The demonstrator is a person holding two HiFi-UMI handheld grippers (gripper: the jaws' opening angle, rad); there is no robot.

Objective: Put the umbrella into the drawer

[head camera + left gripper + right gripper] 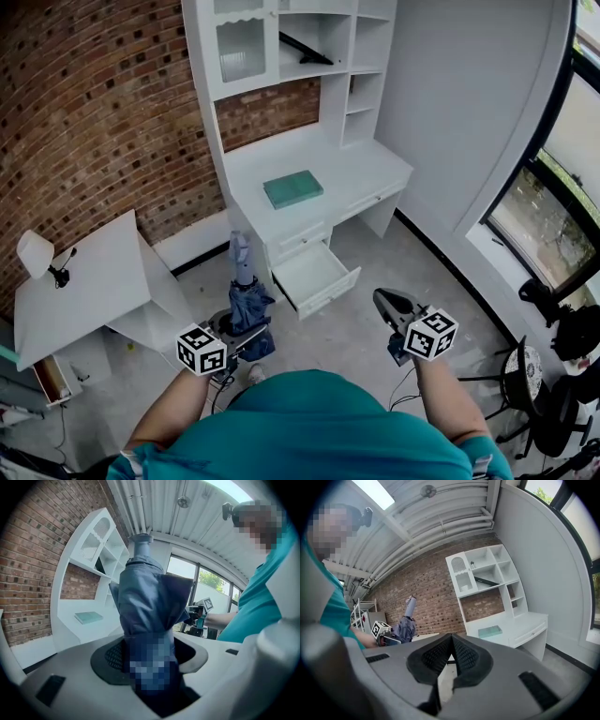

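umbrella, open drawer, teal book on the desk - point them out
umbrella point(247, 305): head view, on the folded blue canopy
open drawer point(312, 270): head view, on its bare inside floor
teal book point(292, 188): head view, on the middle of its cover

Head view steeply down, gripper views close along their jaws, all sharing white desk point(356, 178)

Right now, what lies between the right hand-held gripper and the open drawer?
Nothing: the head view shows only bare grey floor between the right hand-held gripper and the open drawer.
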